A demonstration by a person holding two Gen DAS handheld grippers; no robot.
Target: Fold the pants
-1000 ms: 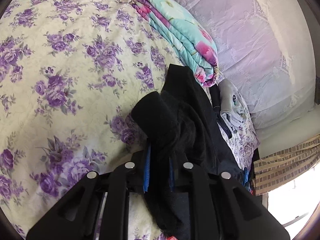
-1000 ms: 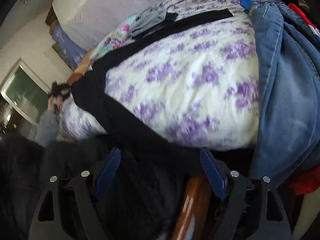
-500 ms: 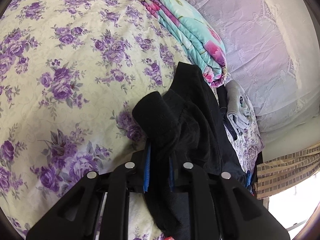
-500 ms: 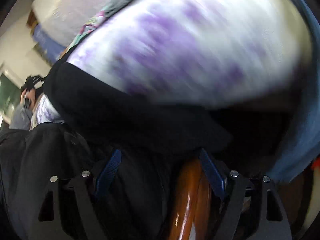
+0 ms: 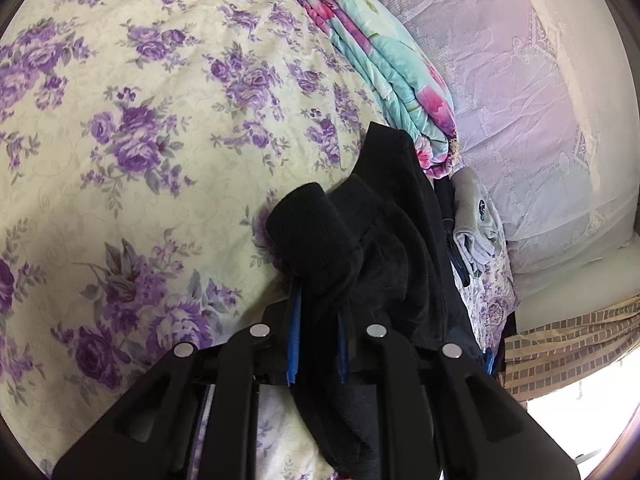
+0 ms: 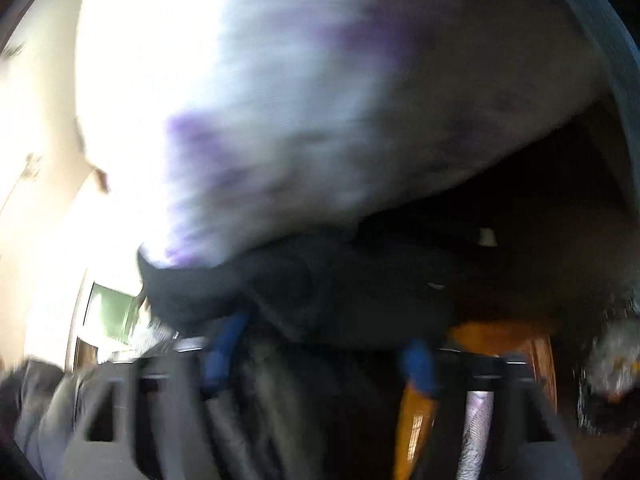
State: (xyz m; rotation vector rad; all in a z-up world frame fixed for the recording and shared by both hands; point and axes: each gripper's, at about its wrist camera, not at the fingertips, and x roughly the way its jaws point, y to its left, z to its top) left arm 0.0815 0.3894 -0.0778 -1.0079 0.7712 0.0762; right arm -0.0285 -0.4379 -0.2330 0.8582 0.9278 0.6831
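Mostly, black fleece pants (image 5: 372,248) are seen bunched on the purple-flowered bedspread (image 5: 132,128), one cuffed end pinched tight in the left gripper (image 5: 316,344), the rest trailing toward a folded teal blanket (image 5: 384,80) and a grey garment (image 5: 476,216). Only motion blur is given by the right wrist view: the right gripper (image 6: 320,360) has just been closing, dark cloth is draped between its blue pads (image 6: 224,344), a grasp cannot be told.
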